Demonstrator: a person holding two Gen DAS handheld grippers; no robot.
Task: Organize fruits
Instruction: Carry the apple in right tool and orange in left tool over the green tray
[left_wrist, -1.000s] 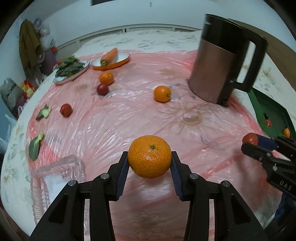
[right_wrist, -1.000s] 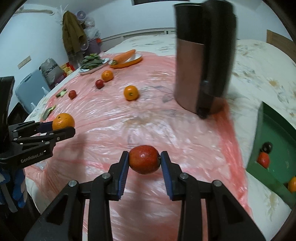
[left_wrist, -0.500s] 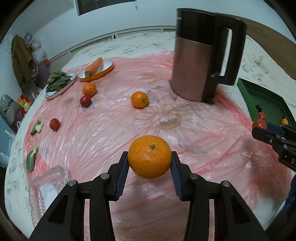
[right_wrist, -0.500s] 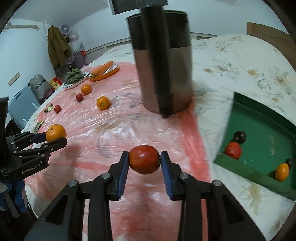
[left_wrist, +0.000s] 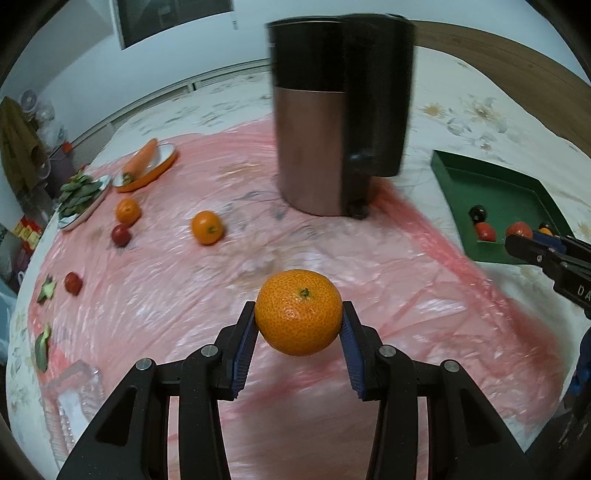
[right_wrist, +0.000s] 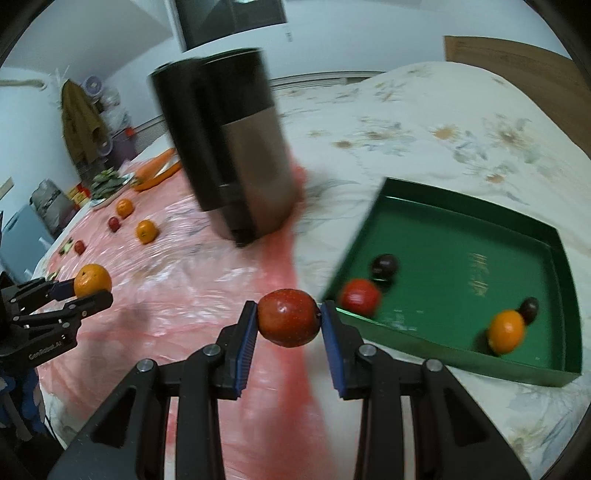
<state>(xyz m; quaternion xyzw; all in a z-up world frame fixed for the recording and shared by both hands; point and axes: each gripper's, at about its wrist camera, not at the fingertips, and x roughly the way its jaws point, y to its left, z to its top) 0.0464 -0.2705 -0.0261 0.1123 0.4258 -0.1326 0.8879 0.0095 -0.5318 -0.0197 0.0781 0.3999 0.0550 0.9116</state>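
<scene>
Left gripper (left_wrist: 298, 325) clamps mandarin (left_wrist: 298, 312) above pink plastic sheet (left_wrist: 388, 280). Right gripper (right_wrist: 287, 325) clamps red fruit (right_wrist: 287, 322) beside green tray (right_wrist: 524, 369) near edge. Left gripper body lettering "GenRobot.AI"; tray-floor print illegible.

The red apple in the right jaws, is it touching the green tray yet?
Apart. In the right wrist view the red apple hangs clamped in the right gripper above the pink sheet, short of the green tray's near wall.

An orange mandarin (left_wrist: 299, 312), a red, perhaps speckled fruit (right_wrist: 288, 322), a green tray (right_wrist: 461, 354), pink plastic sheet (left_wrist: 184, 288).
</scene>
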